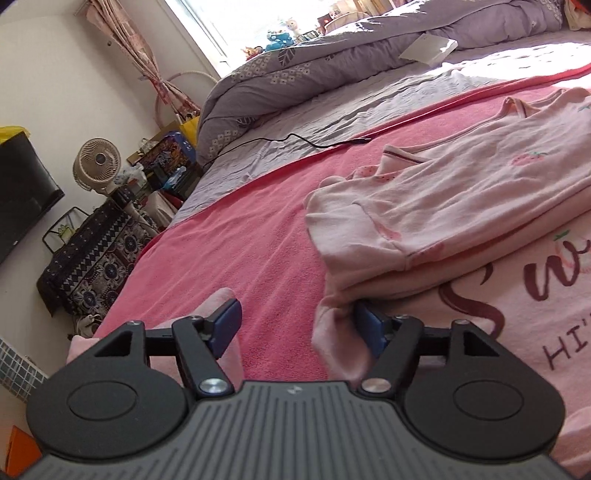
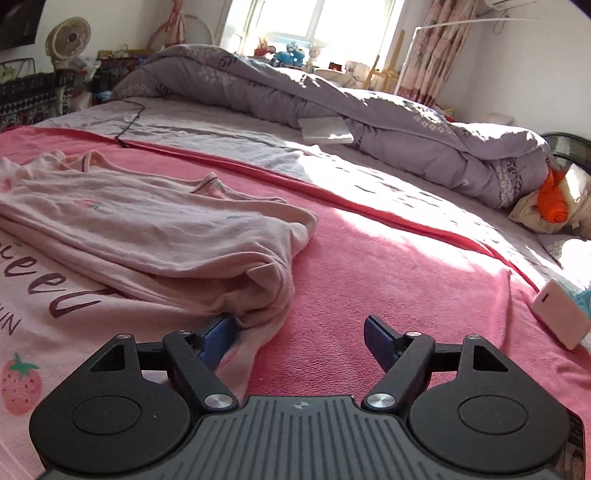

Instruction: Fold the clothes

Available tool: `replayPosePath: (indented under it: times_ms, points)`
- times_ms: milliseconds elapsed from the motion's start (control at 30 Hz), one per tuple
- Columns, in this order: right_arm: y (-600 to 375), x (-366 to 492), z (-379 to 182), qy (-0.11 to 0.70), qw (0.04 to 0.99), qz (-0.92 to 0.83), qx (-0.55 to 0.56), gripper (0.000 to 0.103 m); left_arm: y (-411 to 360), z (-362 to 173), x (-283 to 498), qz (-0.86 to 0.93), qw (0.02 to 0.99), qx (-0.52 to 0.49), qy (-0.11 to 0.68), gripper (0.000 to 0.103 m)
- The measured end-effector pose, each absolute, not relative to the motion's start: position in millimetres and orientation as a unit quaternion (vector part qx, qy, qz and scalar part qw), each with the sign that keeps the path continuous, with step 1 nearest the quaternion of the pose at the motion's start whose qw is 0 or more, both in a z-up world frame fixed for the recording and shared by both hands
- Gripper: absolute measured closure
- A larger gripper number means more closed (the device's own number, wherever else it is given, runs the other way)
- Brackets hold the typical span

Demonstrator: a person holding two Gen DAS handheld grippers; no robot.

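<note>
Pink garment (image 1: 461, 206) lay part-folded on pink blanket (image 1: 236, 251), upper half doubled over printed front. Left gripper (image 1: 297, 325) jaws spread, nothing pinched, at garment's left edge; cloth bunched by inner pad. Right gripper (image 2: 299, 339) jaws spread, empty, at garment's right edge. Only left view: black cabinet (image 1: 92, 254) beside bed. Only right view: white box (image 2: 557, 314) right of garment.

Sunlight pours through a window (image 2: 317, 22) onto a bed (image 2: 369, 258) with a rumpled lilac quilt (image 2: 258, 88). Floral curtains (image 2: 436, 48) hang against white walls (image 1: 55, 74); a fan (image 1: 96, 162) stands nearby.
</note>
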State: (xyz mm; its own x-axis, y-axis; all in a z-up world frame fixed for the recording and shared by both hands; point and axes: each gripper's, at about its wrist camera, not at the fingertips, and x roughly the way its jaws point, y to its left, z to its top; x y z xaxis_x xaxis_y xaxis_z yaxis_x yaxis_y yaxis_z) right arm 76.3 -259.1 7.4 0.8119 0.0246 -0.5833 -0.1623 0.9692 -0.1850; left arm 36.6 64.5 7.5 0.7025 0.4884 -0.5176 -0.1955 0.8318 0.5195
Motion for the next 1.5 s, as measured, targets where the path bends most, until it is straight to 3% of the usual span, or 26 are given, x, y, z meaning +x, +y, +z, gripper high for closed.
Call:
replayPosePath:
  times_ms: [100,267,567,667,900,933,967,1000,1133,1233,1500]
  points:
    - [-292.9,78.3,5.1,0.318,0.946,-0.007,-0.063,0.033,70.8,8.9,35.9,0.195,0.901,0.198,0.332,0.029]
    - [-305.1,59.8,14.5,0.296,0.953,0.008,-0.059,0.033,67.2,6.2,34.7,0.206,0.900,0.204,0.325,0.028]
    - [-167.5,43.3,41.6,0.221,0.925,0.211,-0.227,0.033,78.6,8.0,26.4,0.218,0.911,0.156,0.314,0.025]
    - [-110.5,42.5,51.2,0.212,0.896,0.309,-0.237,0.035,81.5,9.1,22.9,0.214,0.916,0.142,0.309,0.025]
    - [-2.9,67.7,62.7,0.256,0.837,0.445,-0.191,0.055,102.2,14.3,12.9,0.189,0.932,0.075,0.300,0.025]
    - [4.5,72.6,58.3,0.268,0.834,0.443,-0.192,0.060,102.5,13.9,13.1,0.191,0.931,0.075,0.301,0.027]
    - [10.8,77.7,53.8,0.281,0.831,0.440,-0.191,0.076,102.9,13.1,13.4,0.191,0.931,0.074,0.304,0.025]
    - [17.0,82.8,49.3,0.294,0.829,0.437,-0.190,0.078,103.1,13.0,13.2,0.189,0.931,0.072,0.304,0.025]
    - [0.7,92.4,50.0,0.308,0.846,0.417,-0.122,0.088,104.9,13.8,10.8,0.185,0.933,0.064,0.302,0.025]
    - [-35.3,94.9,68.0,0.272,0.889,0.360,-0.081,0.089,105.2,13.8,9.8,0.184,0.934,0.063,0.301,0.025]
    - [-263.2,135.3,133.1,0.192,0.980,0.042,-0.011,0.089,100.7,14.0,11.9,0.189,0.931,0.073,0.303,0.025]
